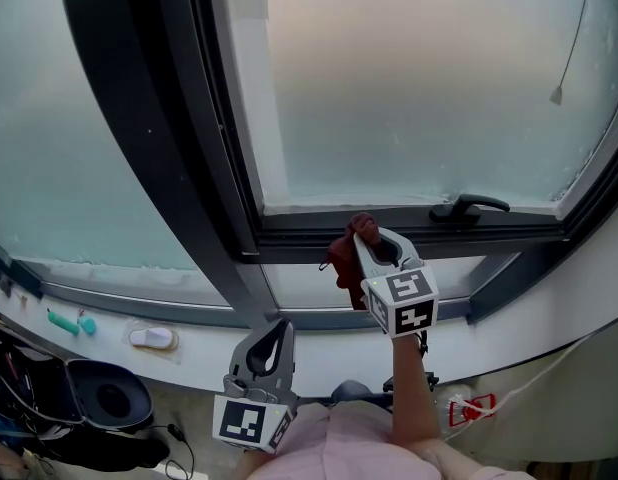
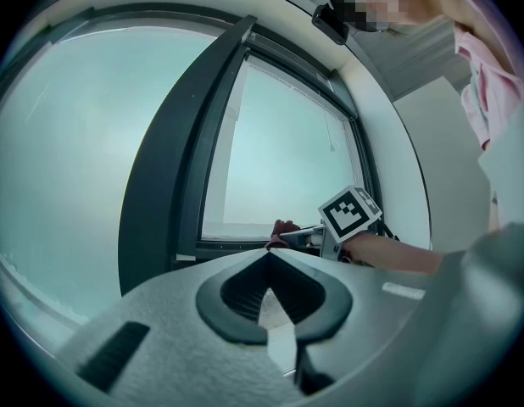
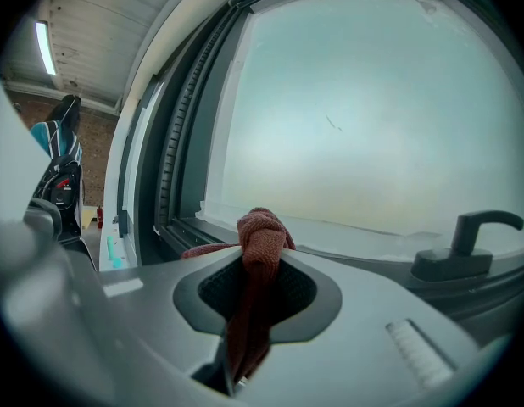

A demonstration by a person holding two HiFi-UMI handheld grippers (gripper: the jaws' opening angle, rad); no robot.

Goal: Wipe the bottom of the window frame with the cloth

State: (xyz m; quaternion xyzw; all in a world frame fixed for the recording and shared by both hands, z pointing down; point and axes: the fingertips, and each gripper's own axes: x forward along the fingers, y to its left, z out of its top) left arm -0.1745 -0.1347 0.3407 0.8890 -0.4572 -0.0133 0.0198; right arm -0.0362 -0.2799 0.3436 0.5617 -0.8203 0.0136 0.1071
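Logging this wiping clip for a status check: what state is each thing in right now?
Right gripper: shut on the cloth.
Left gripper: shut, empty, held low.
Cloth: bunched, pinched between the jaws, up by the bottom frame.
Window handle: turned level.

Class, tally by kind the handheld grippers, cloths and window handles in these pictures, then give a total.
Grippers: 2, the left gripper and the right gripper
Cloth: 1
Window handle: 1
Total: 4
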